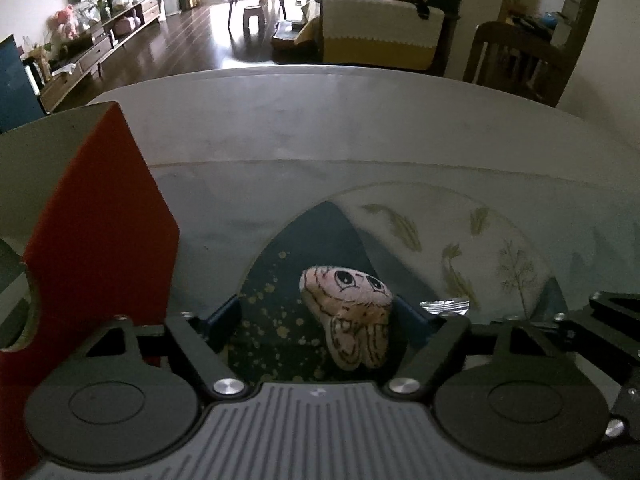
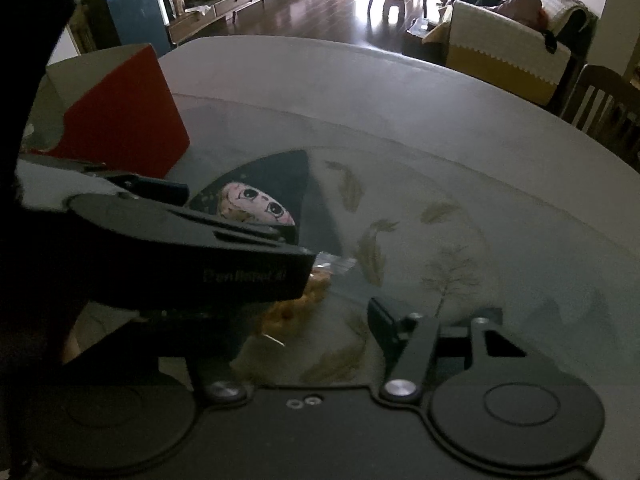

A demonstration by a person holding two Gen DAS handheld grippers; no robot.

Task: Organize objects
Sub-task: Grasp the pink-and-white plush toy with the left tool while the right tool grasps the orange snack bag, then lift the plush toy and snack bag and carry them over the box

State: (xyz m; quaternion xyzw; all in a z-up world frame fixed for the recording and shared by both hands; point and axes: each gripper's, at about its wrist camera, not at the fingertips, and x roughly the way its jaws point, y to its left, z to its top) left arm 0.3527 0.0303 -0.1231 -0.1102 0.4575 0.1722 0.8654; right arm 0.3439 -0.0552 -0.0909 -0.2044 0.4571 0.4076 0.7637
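Glass table point(image 1: 360, 152): left hand-held gripper point(image 1: 320, 316) straddles plush toy point(image 1: 352, 312).

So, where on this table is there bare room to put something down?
The widest free patch is the pale table top beyond the round leaf-print mat, up to the far edge. The mat's right half is bare too. It is crowded near the front left: the red box, the doll and a foil snack packet sit close together.

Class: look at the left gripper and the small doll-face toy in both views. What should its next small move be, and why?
Probably close the left gripper on the doll-face toy. The toy lies between its open fingers on the dark wedge of the mat, not yet clamped, and the red box stands close on the left.
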